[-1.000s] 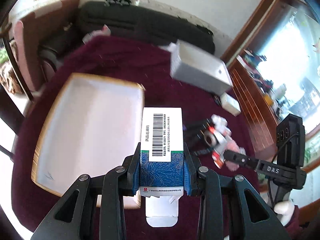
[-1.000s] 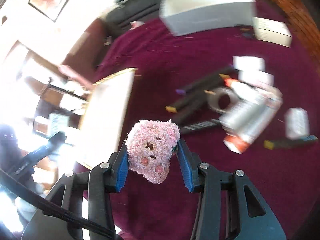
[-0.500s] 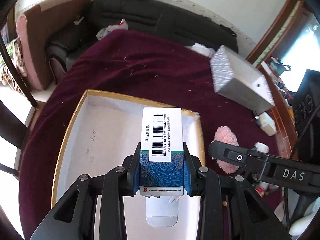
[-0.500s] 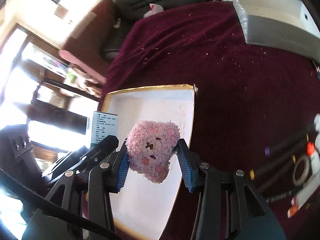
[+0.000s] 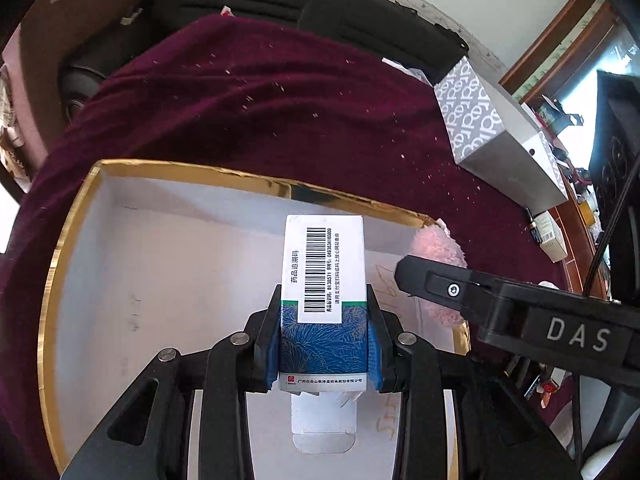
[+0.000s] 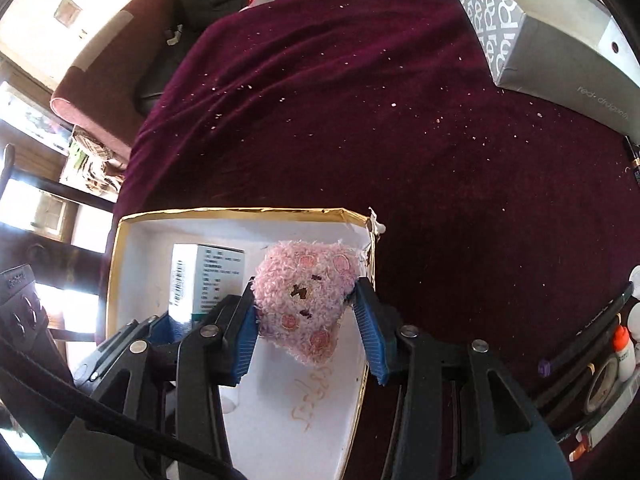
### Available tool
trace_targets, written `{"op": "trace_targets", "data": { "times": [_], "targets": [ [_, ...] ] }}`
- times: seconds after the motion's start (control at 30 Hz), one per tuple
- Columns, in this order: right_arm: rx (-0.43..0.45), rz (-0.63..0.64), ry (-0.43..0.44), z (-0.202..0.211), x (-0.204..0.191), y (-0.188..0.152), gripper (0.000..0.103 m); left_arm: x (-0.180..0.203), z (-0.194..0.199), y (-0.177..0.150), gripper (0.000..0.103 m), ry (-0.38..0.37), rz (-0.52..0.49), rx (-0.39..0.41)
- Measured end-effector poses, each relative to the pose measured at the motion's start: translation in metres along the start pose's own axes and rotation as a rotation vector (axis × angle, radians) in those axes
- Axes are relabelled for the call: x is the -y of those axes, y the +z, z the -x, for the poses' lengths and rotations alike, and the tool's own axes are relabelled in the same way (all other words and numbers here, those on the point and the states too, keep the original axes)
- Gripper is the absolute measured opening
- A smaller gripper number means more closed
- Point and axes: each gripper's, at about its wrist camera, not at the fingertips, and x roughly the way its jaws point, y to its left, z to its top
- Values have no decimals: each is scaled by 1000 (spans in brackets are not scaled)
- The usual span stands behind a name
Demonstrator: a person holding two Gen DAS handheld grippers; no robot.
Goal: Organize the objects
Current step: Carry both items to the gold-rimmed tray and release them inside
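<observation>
Gripping a medicine box (image 5: 323, 280), the left tool (image 5: 323, 344) joins the right tool (image 6: 308, 332), clamping a pink plush (image 6: 306, 304), over the tray (image 5: 64, 240).

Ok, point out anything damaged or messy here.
The tray's gold rim is torn and crumpled at its far right corner. Pale crumbs are scattered over the maroon cloth.

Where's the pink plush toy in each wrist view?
Left wrist: pink plush toy right of centre, at the tray's right edge, partly behind the right gripper.
Right wrist: centre, clamped between the right gripper's blue pads.
Shared landmark: gold-rimmed white tray; the medicine box too.
</observation>
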Motion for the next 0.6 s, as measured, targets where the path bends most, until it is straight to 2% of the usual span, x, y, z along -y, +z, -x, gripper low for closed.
{"op": "trace_targets", "data": {
  "times": [0.33,0.4,0.53,0.6],
  "targets": [
    [18,34,-40,5,1,0,46,4,-7,-1,31,17,-5,1],
    [17,35,-37,6,3,0,48,4,-5,-2,34,30,-8,5],
    [14,52,-33,6,0,-1,49,5,2,-1,48,45,-13,22],
    [15,51,-31,4,-3,0,49,4,6,-1,48,44,-5,27]
  ]
}}
